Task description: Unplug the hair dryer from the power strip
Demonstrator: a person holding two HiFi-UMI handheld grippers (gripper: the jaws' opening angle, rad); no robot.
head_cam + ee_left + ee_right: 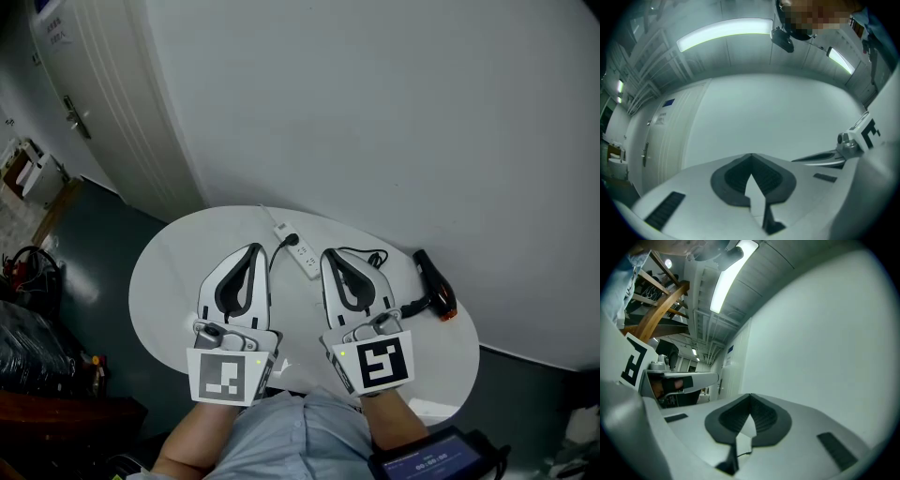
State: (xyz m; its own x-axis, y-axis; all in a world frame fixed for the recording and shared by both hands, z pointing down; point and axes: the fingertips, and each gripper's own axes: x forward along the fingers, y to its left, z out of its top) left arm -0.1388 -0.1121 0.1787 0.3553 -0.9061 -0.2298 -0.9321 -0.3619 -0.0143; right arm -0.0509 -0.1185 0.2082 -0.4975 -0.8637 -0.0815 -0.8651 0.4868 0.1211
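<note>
On the tabletop [169, 272]: the white power strip [302, 255] lies at 12 o'clock from the person, and a dark plug [289, 240] looks seated at its far end. I'd call the unplugging not done.
Hair dryer [433, 281]: on its side at 3 o'clock of the right claw [328, 253], near the rim and well apart from the strip.
Cord [361, 253]: loops slack back toward the strip, so a tug on the plug shouldn't drag the dryer.
Left claw [255, 247]: tips together, nothing between them.
Right claw: pinched together and empty; only a thin cord shows below the tips.
Pose: both hands side by side above the tabletop, pointing level at the wall at 12 o'clock.
Why: they flank the strip, probably so one steadies it while the other takes the plug.
</note>
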